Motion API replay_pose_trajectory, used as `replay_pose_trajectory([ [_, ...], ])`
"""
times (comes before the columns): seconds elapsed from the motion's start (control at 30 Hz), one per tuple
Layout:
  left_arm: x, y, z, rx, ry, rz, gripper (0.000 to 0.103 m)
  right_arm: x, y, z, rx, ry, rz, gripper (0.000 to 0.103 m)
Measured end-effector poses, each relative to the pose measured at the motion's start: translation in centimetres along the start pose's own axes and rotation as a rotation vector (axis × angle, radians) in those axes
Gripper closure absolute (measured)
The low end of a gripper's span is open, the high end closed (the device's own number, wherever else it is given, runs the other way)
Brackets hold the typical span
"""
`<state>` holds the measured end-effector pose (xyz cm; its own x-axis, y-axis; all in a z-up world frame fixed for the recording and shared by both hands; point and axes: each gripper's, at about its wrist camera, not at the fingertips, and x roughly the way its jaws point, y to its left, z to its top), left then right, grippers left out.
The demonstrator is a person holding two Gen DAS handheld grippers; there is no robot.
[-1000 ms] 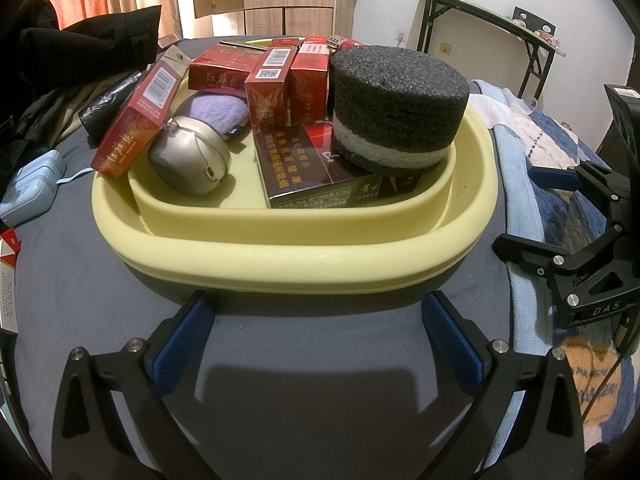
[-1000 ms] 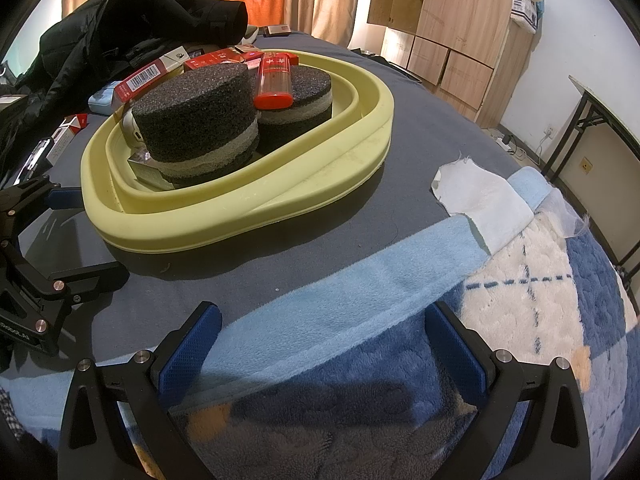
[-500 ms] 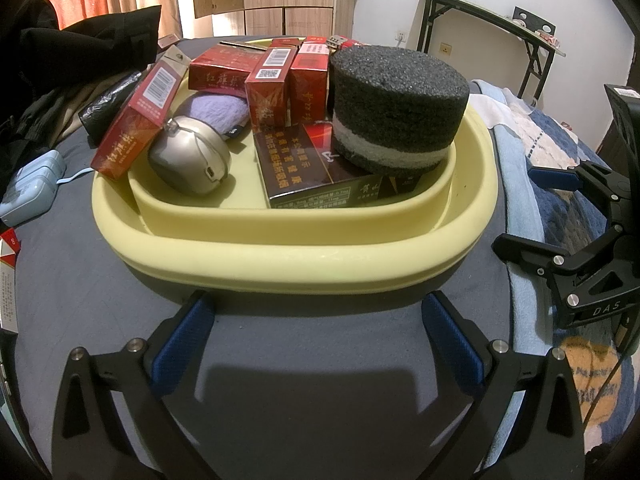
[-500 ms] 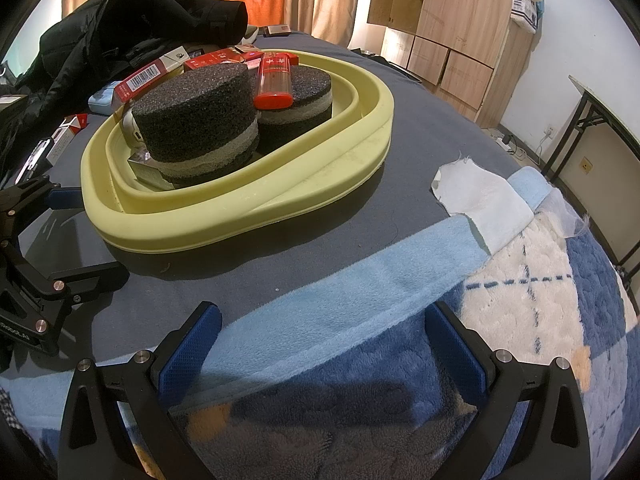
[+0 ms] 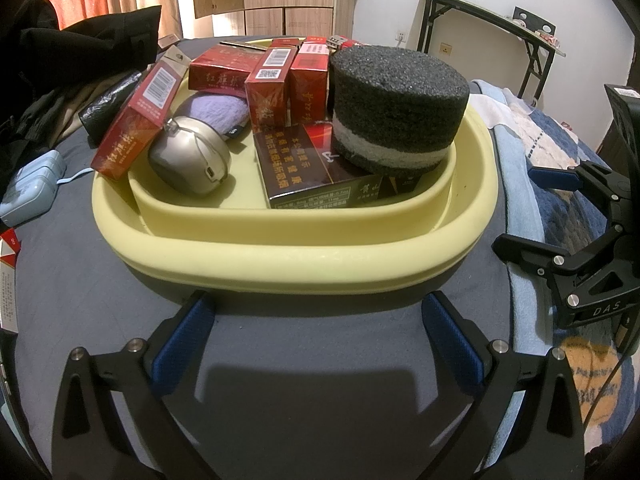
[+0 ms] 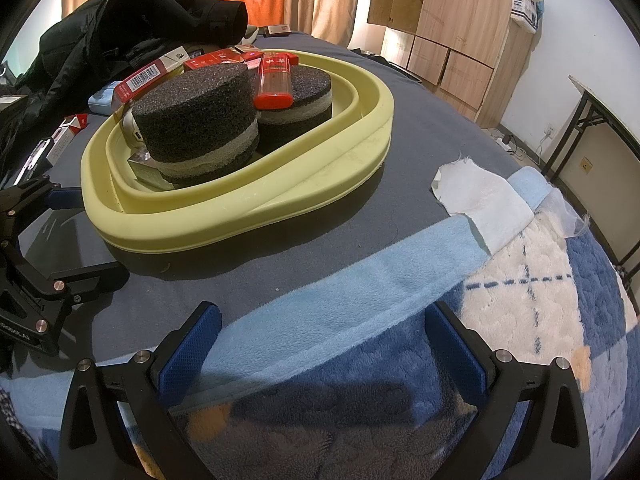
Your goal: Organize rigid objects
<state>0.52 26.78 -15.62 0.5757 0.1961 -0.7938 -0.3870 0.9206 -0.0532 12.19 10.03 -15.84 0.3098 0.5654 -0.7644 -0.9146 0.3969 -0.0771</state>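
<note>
- Left wrist view: left gripper (image 5: 316, 332) was spread wide, holding nothing, low over the grey sheet (image 5: 300, 360) just in front of the yellow basin (image 5: 280, 264).
- Basin held 1 dark foam cylinder (image 5: 396, 104) resting on a dark brown carton (image 5: 312, 168), several red cartons (image 5: 268, 88), a silver rounded case (image 5: 188, 160) and a purple item (image 5: 216, 108).
- 1 red carton (image 5: 136, 120) leaned tilted over the basin's left rim.
- Right wrist view: right gripper (image 6: 320, 340) was released, empty, above the blue blanket (image 6: 340, 380), well apart from the basin.
- 2nd foam cylinder (image 6: 308, 104) sat behind the 1st, a red-capped container (image 6: 274, 80) on it.
- White cloth (image 6: 480, 196) lay on the blanket edge.
</note>
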Motion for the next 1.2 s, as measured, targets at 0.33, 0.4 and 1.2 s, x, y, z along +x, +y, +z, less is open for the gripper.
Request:
replay_pose_trajectory([
  [0.33,0.11,-0.01,0.04,-0.002,0.0,-0.003,0.0,-0.01,0.0,0.0,0.0,0.0,0.0,0.0],
  [0.4,0.04,-0.01,0.02,0.001,0.0,0.001,0.0,0.0,0.0,0.0,0.0,0.0,0.0,0.0],
  [1.2,0.14,-0.1,-0.03,0.002,0.0,0.001,0.0,0.0,0.02,0.01,0.0,0.0,0.0,0.0],
])
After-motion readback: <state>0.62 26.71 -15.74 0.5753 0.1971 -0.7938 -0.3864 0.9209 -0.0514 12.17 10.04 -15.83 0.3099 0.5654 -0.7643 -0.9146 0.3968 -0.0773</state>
